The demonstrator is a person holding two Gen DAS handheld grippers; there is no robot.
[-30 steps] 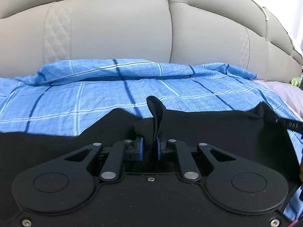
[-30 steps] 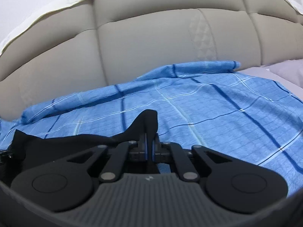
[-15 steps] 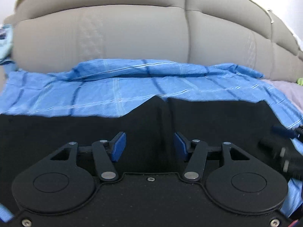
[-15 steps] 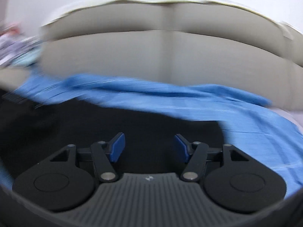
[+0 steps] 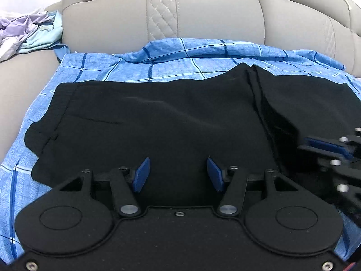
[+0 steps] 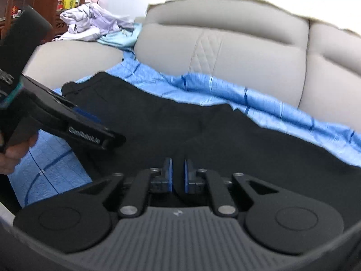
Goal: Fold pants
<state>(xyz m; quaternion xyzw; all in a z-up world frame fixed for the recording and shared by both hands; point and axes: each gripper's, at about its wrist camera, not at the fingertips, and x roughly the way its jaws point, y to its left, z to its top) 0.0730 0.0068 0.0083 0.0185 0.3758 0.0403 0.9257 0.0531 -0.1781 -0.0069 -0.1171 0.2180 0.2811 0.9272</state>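
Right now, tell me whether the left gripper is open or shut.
Open. The left gripper has its blue pads spread wide apart above the black pants, with nothing clamped between them.

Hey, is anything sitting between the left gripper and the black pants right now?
Nothing visible. The left gripper hangs open directly over the black pants, only bare fabric between its fingers. The right gripper is off to the side.

My pants [image 5: 169, 122] are plain black across the centre of the frame, lying on a sheet [image 5: 171, 67] of light blue checked with dark blue and pale lines. Behind it the sofa [image 5: 214, 11] is beige-grey with a diamond-stitched panel, and a lilac, white and mint heap of clothes [image 5: 29, 31] sits upper left. My left gripper [image 5: 178, 174] is black with blue pads [image 5: 141, 174].
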